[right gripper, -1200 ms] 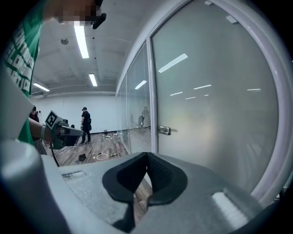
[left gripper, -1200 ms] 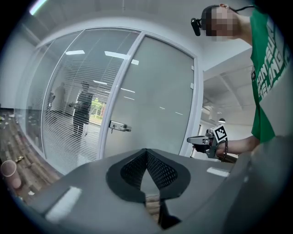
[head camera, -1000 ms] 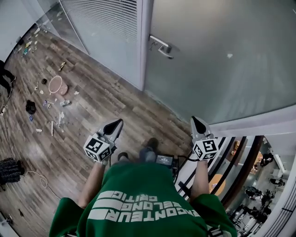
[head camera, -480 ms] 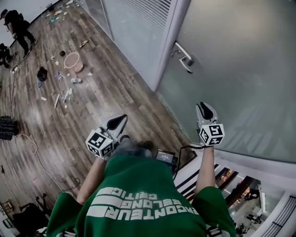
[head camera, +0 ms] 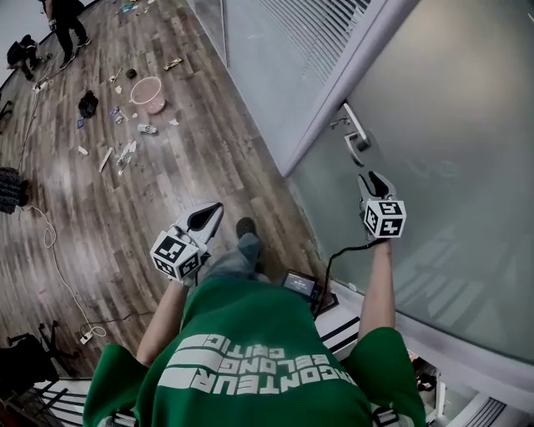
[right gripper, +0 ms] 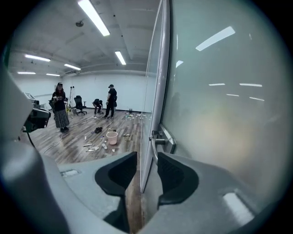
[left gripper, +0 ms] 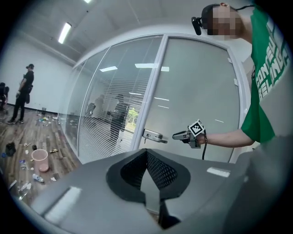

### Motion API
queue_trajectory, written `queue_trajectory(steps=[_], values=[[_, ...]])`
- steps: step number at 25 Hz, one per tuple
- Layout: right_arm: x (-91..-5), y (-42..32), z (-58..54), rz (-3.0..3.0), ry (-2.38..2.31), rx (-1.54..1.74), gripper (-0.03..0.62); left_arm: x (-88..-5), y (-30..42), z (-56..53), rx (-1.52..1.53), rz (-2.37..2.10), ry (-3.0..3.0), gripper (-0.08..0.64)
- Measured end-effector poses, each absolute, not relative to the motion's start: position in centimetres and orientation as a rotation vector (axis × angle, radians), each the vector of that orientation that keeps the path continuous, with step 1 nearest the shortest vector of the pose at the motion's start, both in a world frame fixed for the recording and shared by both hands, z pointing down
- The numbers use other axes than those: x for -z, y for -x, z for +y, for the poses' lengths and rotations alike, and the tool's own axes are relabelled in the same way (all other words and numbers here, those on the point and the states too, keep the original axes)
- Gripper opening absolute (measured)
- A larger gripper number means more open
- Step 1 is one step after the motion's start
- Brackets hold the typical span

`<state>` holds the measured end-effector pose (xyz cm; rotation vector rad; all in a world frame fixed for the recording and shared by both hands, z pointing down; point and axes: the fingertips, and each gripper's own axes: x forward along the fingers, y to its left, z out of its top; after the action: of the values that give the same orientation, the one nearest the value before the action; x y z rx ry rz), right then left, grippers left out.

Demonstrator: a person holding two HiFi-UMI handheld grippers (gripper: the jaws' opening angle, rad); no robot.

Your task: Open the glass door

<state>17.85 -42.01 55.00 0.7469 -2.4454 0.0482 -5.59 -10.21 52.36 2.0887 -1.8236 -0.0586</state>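
Note:
The frosted glass door (head camera: 450,125) fills the right side of the head view, with its metal lever handle (head camera: 355,138) near the door's edge. My right gripper (head camera: 375,178) is just below the handle. In the right gripper view, the right gripper (right gripper: 146,163) is open. Its jaws have just been opening, and the handle (right gripper: 162,139) lies close ahead of the gap with nothing between the pads. My left gripper (head camera: 214,210) hangs over the wood floor, well left of the door. In its own view the left gripper (left gripper: 146,157) is shut and empty, facing the handle (left gripper: 153,135).
A glass partition with blinds (head camera: 284,50) joins the door's frame on the left. A pink bucket (head camera: 148,90) and scattered litter lie on the far floor. People (head camera: 65,21) stand at the top left. A cable (head camera: 50,242) runs along the floor, and a black box (head camera: 299,283) sits by my feet.
My right gripper has travelled forward to just below the door handle. The head view has swung, so the door now fills the right side. The left gripper has barely shifted.

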Motion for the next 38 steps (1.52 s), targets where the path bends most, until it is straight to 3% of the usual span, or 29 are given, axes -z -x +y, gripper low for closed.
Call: queue_trajectory(steps=[8, 17, 19, 22, 38], values=[[-60.8, -15.3, -46.7, -2.164, -0.604, -0.135, 0.161, -53.2, 9.3, -14.3, 0.069, -1.905, -2.016, 0.016], [-67.5, -12.4, -47.0, -1.985, -0.43, -0.356, 0.158, -56.0, 23.9, -15.5, 0.041, -2.154, -1.62, 0.016], [-68.6, -12.4, -46.8, -1.95, -0.422, -0.382, 0.147, -55.9, 23.3, -16.3, 0.052, -2.126, -1.678, 0.016], [-68.8, -12.7, -46.8, -1.924, -0.423, -0.398, 0.032, -55.9, 21.3, -18.1, 0.077, -2.053, -1.781, 0.016], [-70.7, -14.0, -45.3, -1.813, -0.296, -0.402, -0.006, -55.4, 12.6, -24.4, 0.085, -1.77, -2.12, 0.017]])
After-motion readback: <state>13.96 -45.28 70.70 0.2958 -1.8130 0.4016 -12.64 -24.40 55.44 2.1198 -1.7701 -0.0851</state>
